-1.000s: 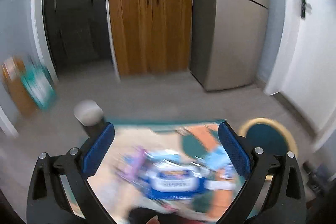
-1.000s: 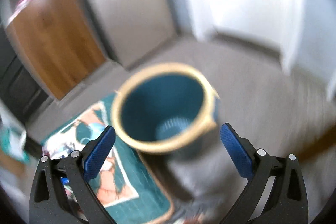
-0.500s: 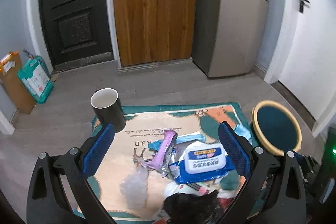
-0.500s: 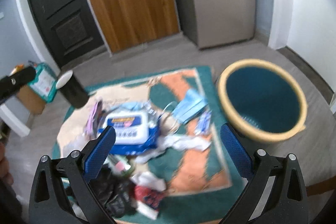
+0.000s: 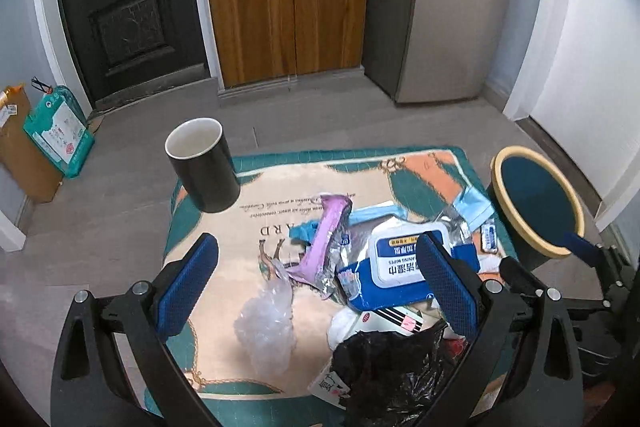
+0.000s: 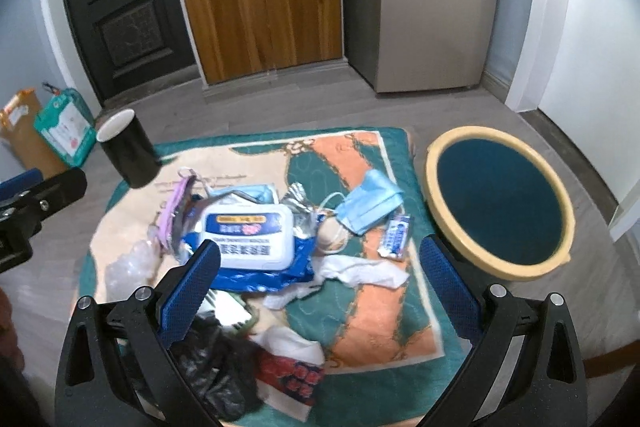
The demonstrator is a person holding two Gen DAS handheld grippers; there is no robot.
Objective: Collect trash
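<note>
Left wrist view: left gripper [image 5: 316, 283] hovers over a rug [image 5: 280, 187] on the floor, jaws wide and empty. Litter pile [image 5: 380, 267] lies at 5 o'clock; black mug [image 5: 202, 165] at 11 o'clock; yellow-rimmed bin [image 5: 536, 203] at 3 o'clock.
Right wrist view: right gripper [image 6: 318, 279] hangs above the same pile, jaws wide and empty. Wipes pack [image 6: 248, 235] at 10 o'clock, face mask [image 6: 370, 207] at 12, bin at 2 o'clock.
Progress: the bin looks empty; seemingly all the collecting remains.
</note>
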